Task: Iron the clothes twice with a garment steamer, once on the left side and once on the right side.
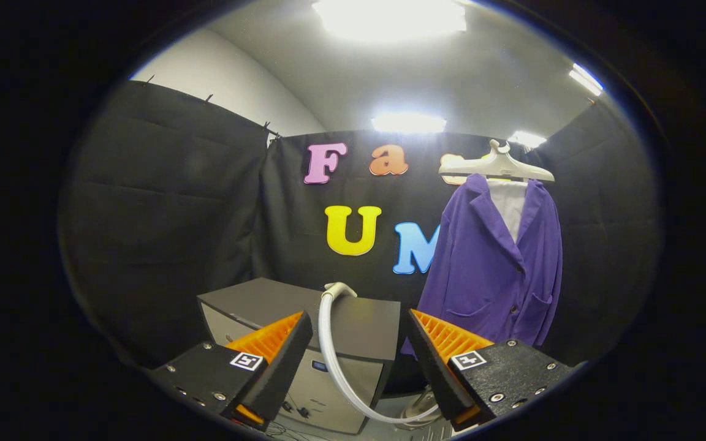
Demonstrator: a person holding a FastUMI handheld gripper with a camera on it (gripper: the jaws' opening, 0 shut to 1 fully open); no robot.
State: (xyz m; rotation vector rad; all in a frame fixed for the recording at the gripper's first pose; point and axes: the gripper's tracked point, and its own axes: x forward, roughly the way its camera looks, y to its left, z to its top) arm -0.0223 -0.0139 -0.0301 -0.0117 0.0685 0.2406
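Claw spread wide, pinching nothing. Steamer head rests on grey box just ahead, between fingers; hose curves down from it. Purple coat hangs on hanger beyond, off right finger. Likely step: reach head, centre fingers round handle, clamp firmly before lifting; keep hose from snagging.

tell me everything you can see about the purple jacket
The purple jacket hangs upright on a pale hanger against the black booth wall, beyond the gripper, whose fingers stand open and apart from it. It looks like soft cloth with a notched collar, dark front buttons and a patch pocket low on each side. A white lining or shirt shows at the open neck. Its hem drops behind one finger.
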